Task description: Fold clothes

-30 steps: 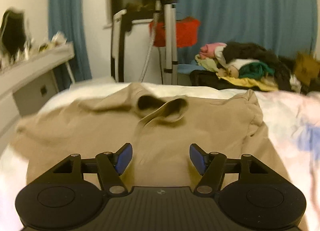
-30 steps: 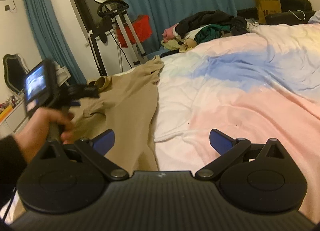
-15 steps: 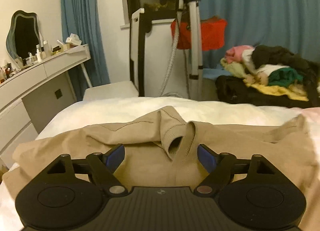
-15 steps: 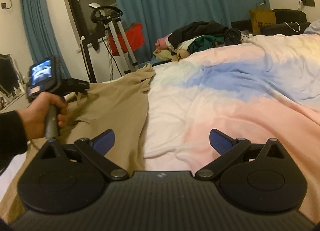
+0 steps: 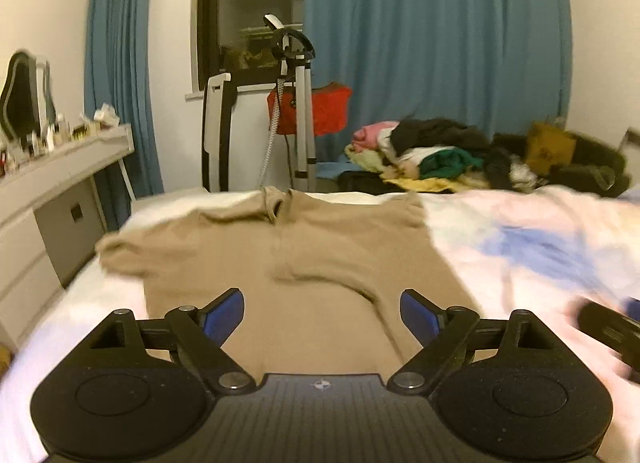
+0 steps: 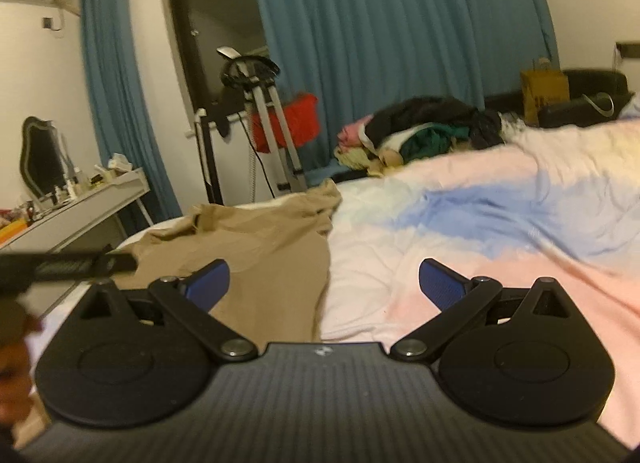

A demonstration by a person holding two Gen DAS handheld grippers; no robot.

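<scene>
left wrist view: we hover the left tongs, jaws just spread wider and empty, over the tan shirt spread flat on the bed for folding; right tongs gape empty too.

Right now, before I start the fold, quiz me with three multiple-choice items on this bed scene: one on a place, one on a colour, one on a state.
1. Where does the tan shirt lie?
A. on the dresser
B. spread on the bed
C. on the clothes pile

2. What colour are the curtains?
A. blue
B. red
C. white

3. How does the left gripper stand?
A. shut on the shirt
B. shut on nothing
C. open, holding nothing

Answers:
1 B: the shirt is spread over the bed cover, collar toward the far edge.
2 A: blue cloth hangs behind the clothes pile.
3 C: its jaws have just been opening and stand wide apart above the shirt, nothing between them.
</scene>
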